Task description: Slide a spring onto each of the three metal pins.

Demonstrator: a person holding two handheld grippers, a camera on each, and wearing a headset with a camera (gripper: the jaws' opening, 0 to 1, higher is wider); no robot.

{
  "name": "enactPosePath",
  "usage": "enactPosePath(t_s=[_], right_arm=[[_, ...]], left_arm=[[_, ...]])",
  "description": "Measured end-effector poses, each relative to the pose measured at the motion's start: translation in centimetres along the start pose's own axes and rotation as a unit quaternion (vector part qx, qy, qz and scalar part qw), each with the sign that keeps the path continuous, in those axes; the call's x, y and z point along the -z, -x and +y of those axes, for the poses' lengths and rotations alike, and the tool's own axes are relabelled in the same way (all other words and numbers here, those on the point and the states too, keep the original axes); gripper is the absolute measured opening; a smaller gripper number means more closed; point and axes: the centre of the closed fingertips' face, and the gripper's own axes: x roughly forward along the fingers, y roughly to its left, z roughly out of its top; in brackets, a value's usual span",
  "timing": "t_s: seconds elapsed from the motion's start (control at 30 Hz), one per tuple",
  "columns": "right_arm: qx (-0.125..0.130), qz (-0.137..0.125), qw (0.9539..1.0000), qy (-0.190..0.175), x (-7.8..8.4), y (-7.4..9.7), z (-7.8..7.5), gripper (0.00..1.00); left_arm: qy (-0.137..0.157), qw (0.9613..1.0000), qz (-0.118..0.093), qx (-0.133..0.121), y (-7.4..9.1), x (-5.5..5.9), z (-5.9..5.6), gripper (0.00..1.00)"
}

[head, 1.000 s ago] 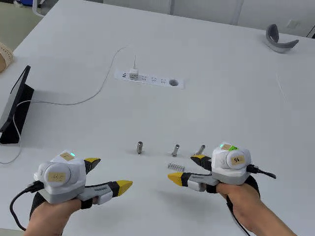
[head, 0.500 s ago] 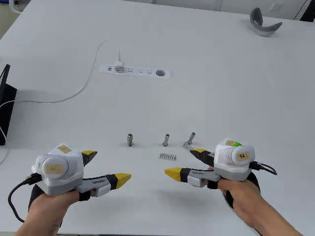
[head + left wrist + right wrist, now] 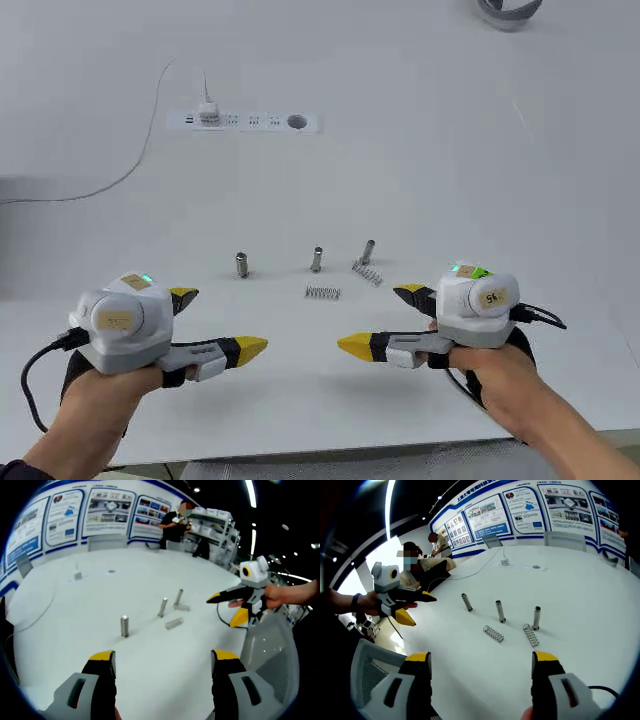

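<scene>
Three metal pins stand in a row on the white table: the left pin (image 3: 241, 264) wears a spring, while the middle pin (image 3: 317, 259) and the right pin (image 3: 367, 251) are bare. One loose spring (image 3: 322, 292) lies in front of the middle pin, and another spring (image 3: 366, 271) lies at the foot of the right pin. My left gripper (image 3: 218, 320) hovers open, nearer me than the left pin. My right gripper (image 3: 380, 318) hovers open, just short of the loose springs. The right gripper view has the sprung pin (image 3: 466, 602), both springs (image 3: 493, 633) (image 3: 531, 635) and its open gripper (image 3: 480, 656). The left gripper view's own gripper (image 3: 163, 656) is open too.
A white power strip (image 3: 243, 121) with a plugged-in cable lies at the back of the table. A grey curved object (image 3: 508, 10) sits at the far right. The table's front edge (image 3: 320, 440) runs just below my hands. People stand (image 3: 175, 522) beyond the table.
The head camera has tipped down, so everything sits higher in the picture. My right gripper has drawn back a little from the loose spring. Both grippers stay open.
</scene>
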Motion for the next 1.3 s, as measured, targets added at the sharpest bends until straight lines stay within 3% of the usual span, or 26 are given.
enactPosePath(t_s=[0.37,0.53,0.9,1.3], right_arm=[[0.018,-0.003,0.9998,-0.004,0.7,1.8,-1.5,0.90],[0.019,-0.016,0.9996,-0.010,0.4,2.7,-2.2,0.90],[0.013,-0.016,0.9998,-0.007,0.5,3.7,-3.2,0.89],[0.000,-0.016,0.9998,-0.010,0.7,4.0,-3.0,0.89]], left_arm=[[-0.052,0.9976,0.028,0.036,-2.6,-1.3,-2.6,0.80],[-0.069,0.9955,0.039,0.050,-3.7,-1.4,-3.6,0.80],[-0.094,0.9913,0.056,0.073,-6.2,-2.3,-4.5,0.79],[-0.133,0.9824,0.085,0.100,-10.0,-2.1,-5.8,0.75]])
